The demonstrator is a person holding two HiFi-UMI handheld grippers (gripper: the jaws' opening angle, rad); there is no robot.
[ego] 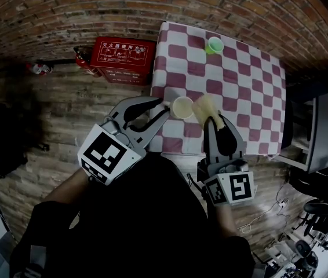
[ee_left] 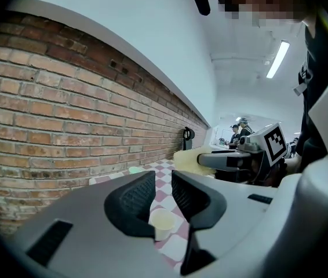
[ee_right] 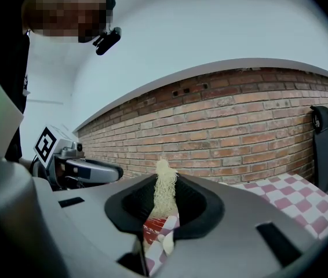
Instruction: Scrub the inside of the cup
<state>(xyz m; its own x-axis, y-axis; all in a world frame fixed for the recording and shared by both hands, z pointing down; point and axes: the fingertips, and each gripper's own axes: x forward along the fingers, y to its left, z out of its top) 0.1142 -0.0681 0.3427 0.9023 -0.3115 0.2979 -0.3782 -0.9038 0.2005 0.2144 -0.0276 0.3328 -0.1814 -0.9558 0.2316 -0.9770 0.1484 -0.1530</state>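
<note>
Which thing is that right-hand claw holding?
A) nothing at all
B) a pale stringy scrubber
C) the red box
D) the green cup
B: in the right gripper view, the right gripper has its jaws closed on a pale stringy scrubber that sticks out past them.

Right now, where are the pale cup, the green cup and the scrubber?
pale cup (ego: 181,107), head view, its open inside.
green cup (ego: 213,46), head view, its inside.
scrubber (ee_right: 164,193), right gripper view, its fibrous middle.
</note>
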